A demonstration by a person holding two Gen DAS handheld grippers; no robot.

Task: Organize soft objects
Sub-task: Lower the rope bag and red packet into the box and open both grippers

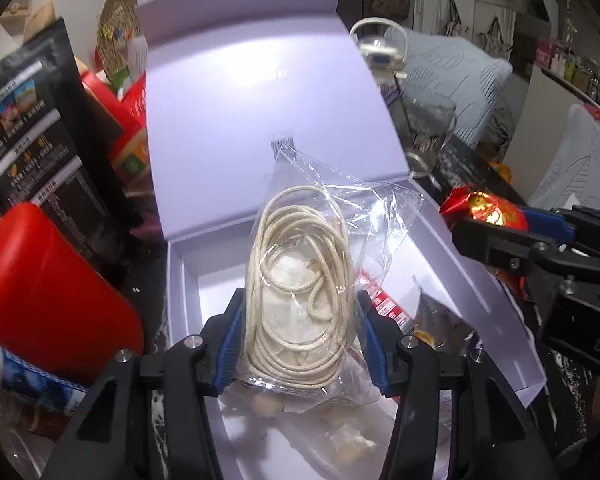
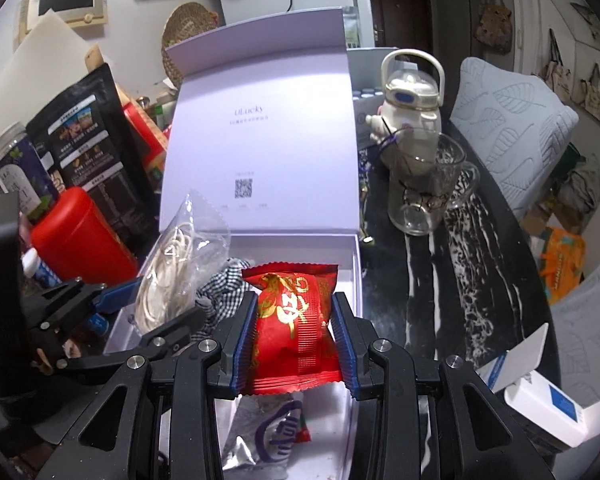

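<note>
A: Well, where do we stand with the box [image 2: 352,276]?

B: We're midway, by our reckoning. Our left tool [image 1: 300,336] is clenched on the clear bag of cord [image 1: 300,280], held over the left part of the open box. Our right tool [image 2: 294,340] grips the red packet [image 2: 296,320], which hangs above the box's near right part.

A: So neither is down yet?

B: Not that we can see. Both are pinched between the blue pads [image 2: 242,344], above the box floor rather than resting on it.

A: And what's in there already?

B: A checked cloth [image 2: 224,292] lies toward the middle, and a silver sachet [image 2: 268,436] sits at the near end, under the red packet. Those we'd count as done.

A: What's left?

B: Lowering and releasing both items, we judge. Whether anything on the cluttered table [image 2: 460,280] also belongs in the box, we can't tell.
</note>
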